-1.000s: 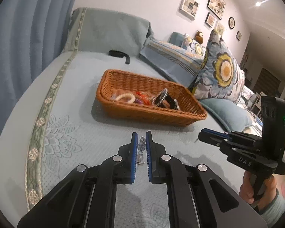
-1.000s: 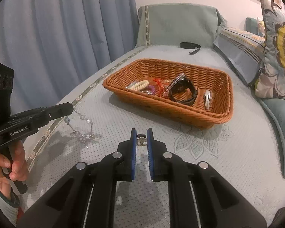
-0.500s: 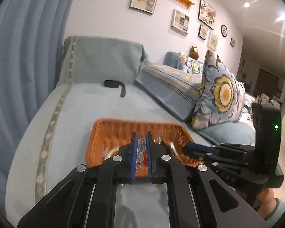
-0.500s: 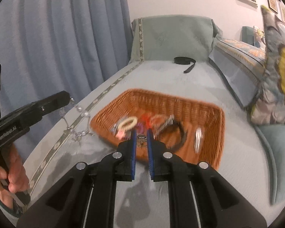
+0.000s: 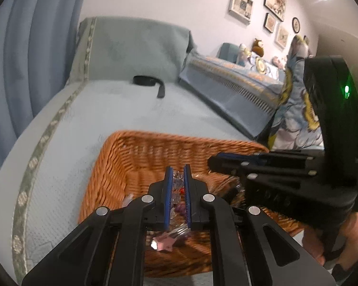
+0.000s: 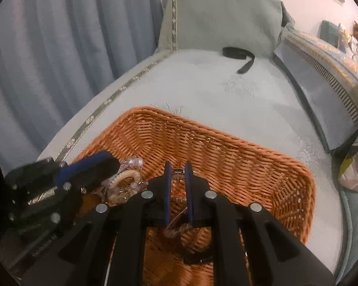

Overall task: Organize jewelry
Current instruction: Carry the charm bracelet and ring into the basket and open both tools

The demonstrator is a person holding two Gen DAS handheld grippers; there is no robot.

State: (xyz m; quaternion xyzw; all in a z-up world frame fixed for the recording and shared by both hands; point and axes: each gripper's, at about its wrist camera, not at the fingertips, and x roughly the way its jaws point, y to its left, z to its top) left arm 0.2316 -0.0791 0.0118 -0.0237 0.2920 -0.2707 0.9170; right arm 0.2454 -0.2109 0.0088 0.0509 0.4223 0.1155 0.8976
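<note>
A brown wicker basket sits on the pale blue bed cover and holds several pieces of jewelry. My left gripper is shut on a clear beaded necklace and hovers over the basket. It shows at the left of the right wrist view with the necklace hanging into the basket. My right gripper is shut on a small metal clasp piece above the basket's middle. It shows in the left wrist view. A cream bracelet lies in the basket.
A black strap lies on the bed farther back. A blue curtain hangs on the left. Patterned cushions stand on the right. The bed cover stretches beyond the basket.
Both grippers have moved forward from the bed surface to over the basket, carrying the necklace and the clasp piece. The basket now fills the lower part of both views.
</note>
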